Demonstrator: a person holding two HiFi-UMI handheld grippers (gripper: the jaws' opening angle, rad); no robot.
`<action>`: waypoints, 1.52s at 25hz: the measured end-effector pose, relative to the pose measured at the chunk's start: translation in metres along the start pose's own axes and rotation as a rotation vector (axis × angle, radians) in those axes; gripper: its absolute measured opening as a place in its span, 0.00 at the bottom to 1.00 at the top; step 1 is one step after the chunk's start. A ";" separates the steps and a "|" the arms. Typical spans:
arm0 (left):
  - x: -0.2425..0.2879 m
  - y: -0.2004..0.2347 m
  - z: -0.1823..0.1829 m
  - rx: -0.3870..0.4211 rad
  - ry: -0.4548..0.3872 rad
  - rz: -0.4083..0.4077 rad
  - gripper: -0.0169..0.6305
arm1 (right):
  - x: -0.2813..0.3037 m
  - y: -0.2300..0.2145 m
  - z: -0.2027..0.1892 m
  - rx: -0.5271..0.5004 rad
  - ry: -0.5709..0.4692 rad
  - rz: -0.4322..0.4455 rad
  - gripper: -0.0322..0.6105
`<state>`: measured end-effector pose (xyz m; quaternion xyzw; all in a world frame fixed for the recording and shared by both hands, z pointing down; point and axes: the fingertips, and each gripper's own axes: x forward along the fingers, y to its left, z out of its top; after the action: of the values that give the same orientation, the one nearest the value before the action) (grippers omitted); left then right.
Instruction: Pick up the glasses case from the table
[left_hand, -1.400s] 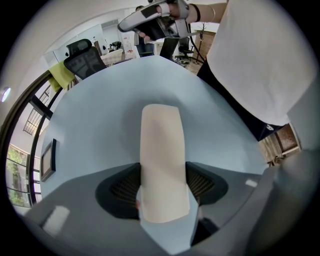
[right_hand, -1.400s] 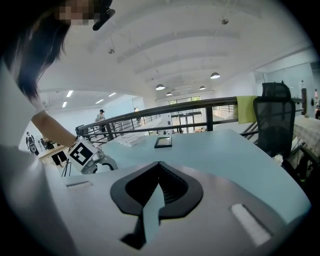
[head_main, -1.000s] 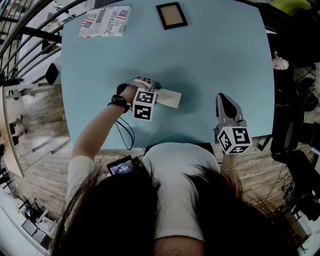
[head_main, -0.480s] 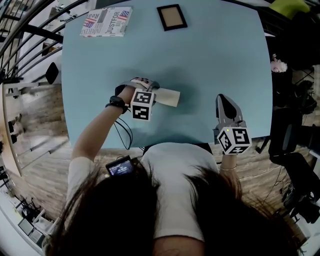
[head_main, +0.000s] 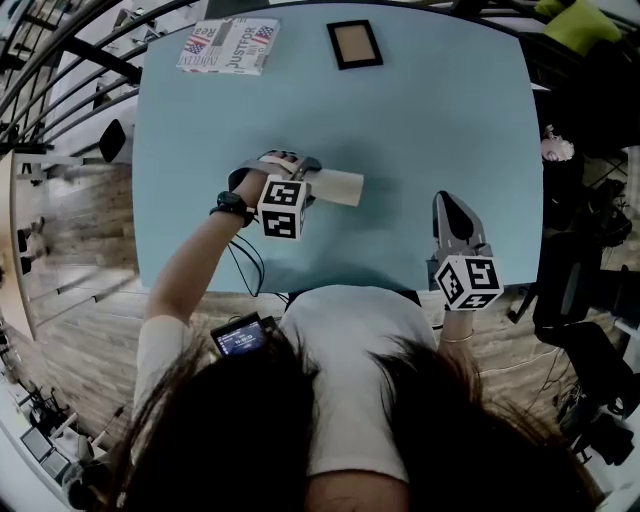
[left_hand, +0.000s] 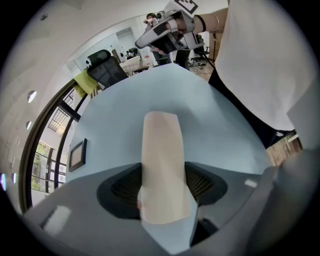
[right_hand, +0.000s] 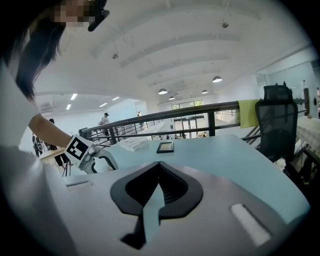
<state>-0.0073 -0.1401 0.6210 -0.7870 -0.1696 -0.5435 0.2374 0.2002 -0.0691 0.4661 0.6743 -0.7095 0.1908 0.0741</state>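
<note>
Left gripper (head_main: 312, 183) jaws clamped; right gripper (head_main: 449, 202) jaws together.

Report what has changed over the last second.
The left gripper, shut on the glasses case, has lifted slightly, raising the case, it seems, just off the table. It already held the case a second ago. The right gripper stayed put by the table's near edge, shut and empty. The book and picture frame at the far end did not move.
</note>
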 end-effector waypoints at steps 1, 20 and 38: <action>-0.004 0.001 0.001 -0.001 0.001 0.015 0.52 | -0.001 0.001 0.001 -0.002 -0.004 0.004 0.05; -0.100 0.051 0.032 -0.121 -0.066 0.443 0.52 | -0.004 0.018 0.032 -0.085 -0.072 0.104 0.05; -0.210 0.076 0.061 -0.427 -0.309 0.811 0.52 | 0.012 0.055 0.081 -0.182 -0.168 0.197 0.05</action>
<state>0.0065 -0.1710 0.3917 -0.8924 0.2330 -0.3067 0.2352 0.1577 -0.1092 0.3864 0.6055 -0.7903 0.0749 0.0560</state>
